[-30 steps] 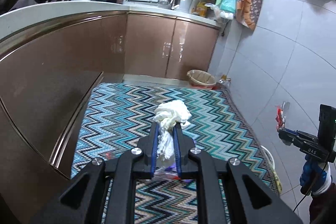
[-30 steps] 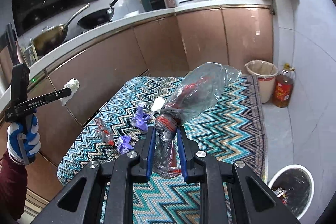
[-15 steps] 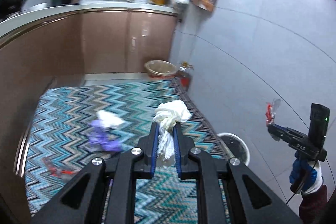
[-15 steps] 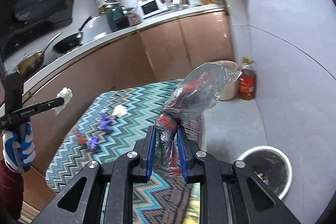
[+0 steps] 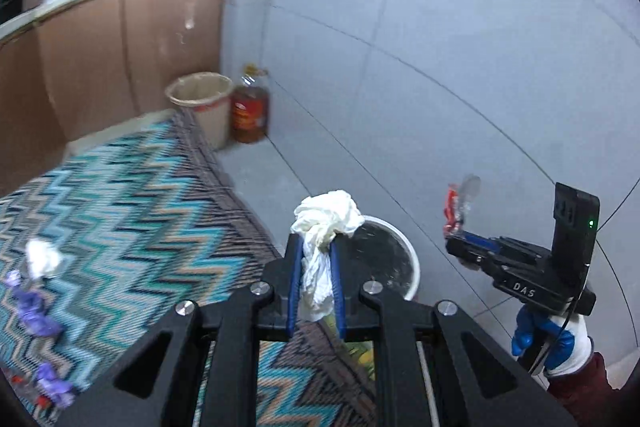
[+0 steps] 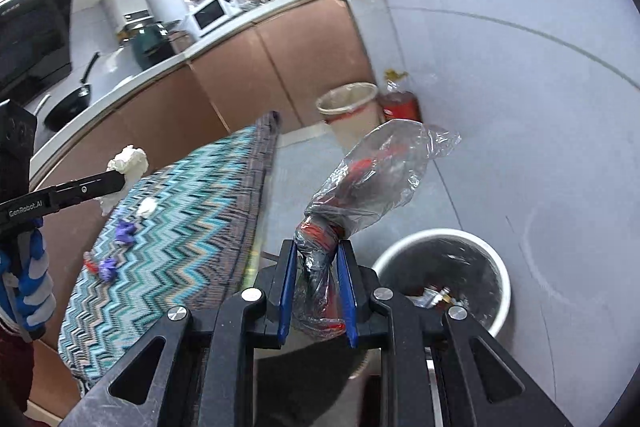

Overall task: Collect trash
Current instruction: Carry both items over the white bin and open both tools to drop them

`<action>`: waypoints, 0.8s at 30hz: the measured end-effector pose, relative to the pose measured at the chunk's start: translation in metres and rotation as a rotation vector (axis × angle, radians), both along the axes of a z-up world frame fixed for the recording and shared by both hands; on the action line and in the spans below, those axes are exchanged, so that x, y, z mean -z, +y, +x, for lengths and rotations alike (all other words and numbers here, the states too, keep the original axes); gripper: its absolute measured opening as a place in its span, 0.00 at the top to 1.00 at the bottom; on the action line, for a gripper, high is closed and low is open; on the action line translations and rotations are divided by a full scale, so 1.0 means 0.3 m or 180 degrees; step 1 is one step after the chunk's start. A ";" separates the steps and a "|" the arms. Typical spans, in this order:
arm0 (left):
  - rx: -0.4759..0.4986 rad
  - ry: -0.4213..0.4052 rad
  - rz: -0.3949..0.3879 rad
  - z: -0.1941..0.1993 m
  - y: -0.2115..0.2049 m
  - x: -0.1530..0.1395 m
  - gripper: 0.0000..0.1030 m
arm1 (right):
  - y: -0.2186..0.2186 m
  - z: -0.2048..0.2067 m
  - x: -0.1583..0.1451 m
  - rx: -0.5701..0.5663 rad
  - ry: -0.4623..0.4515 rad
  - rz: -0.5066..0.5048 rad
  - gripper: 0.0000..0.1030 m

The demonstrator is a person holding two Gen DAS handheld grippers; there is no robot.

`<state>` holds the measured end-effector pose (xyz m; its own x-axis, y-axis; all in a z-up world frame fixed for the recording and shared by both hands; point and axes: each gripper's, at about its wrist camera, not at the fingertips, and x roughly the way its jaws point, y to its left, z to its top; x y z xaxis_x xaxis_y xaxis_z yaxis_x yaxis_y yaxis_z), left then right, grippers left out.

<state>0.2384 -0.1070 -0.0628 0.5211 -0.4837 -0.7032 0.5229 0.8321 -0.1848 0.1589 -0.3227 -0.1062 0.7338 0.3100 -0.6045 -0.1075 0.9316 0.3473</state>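
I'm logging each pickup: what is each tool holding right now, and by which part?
Left tool pinches a crumpled white tissue by its lower twisted end. Right tool grips a clear plastic wrapper by its bunched lower end.

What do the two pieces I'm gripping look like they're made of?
Left gripper: white wad, probably tissue or thin paper; matte, soft crumples. Right gripper: clear wrapper, seemingly thin plastic film with red print; glossy, see-through, sharp creases.

Crumpled white tissue (image 5: 325,215) and clear plastic wrapper (image 6: 376,175), each jaw-clamped.
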 end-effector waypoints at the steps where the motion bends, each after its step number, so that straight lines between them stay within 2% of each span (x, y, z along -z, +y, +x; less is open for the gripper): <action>1: 0.0026 0.0042 0.0009 0.016 -0.031 0.020 0.87 | -0.016 0.008 0.013 0.0024 0.0029 -0.0012 0.81; 7: 0.0157 0.0378 0.0024 0.127 -0.222 0.156 0.87 | -0.111 0.070 0.088 0.0117 0.0204 -0.0129 0.81; 12: 0.0245 0.0560 0.0050 0.196 -0.358 0.244 0.86 | -0.160 0.117 0.157 0.0164 0.0363 -0.0192 0.80; 20: 0.0264 0.0797 0.0021 0.258 -0.475 0.352 0.83 | -0.223 0.172 0.242 0.0265 0.0569 -0.0244 0.80; 22: 0.0257 0.0875 -0.0028 0.266 -0.481 0.373 0.81 | -0.230 0.181 0.249 0.0291 0.0602 -0.0257 0.78; 24: 0.0253 0.0929 -0.0057 0.285 -0.491 0.395 0.69 | -0.236 0.186 0.259 0.0310 0.0633 -0.0275 0.74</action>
